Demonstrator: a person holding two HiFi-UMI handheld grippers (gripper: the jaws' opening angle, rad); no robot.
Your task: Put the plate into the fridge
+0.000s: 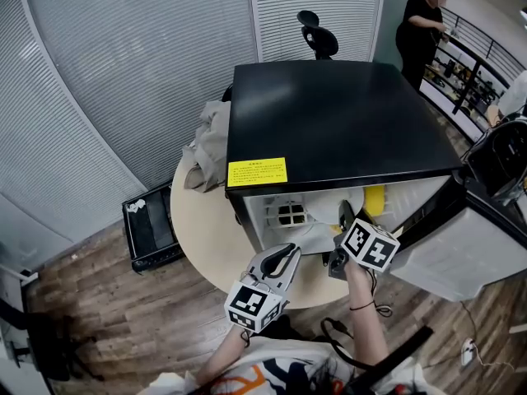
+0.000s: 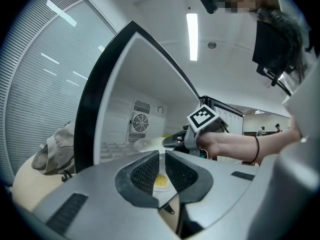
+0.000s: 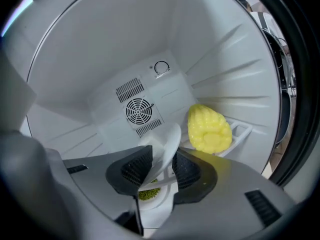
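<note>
Right tongs (image 3: 161, 160) are inside the fridge (image 3: 100, 49), jaws apart. The plate (image 3: 169, 136) sits tilted on edge in the gap, leaning upper-right, apparently unclamped. Left tongs (image 2: 162, 156) wait outside the opening, slightly apart, empty. Likely 1 move remains: pull the right tongs straight back, clear of the rim.

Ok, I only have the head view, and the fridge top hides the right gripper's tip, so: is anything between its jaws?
Observer: Yes. In the right gripper view a white plate stands tilted on edge between the jaws of the right gripper, which are apart, inside the fridge.
Operator: What's the yellow thing I glimpse in there?
Observer: A corn cob, lying to the right of that plate.
Operator: And the left gripper?
Observer: In its own view the left gripper is outside the fridge with a narrow gap between its jaws. Through the gap a plate with yellow grains shows farther off.
</note>
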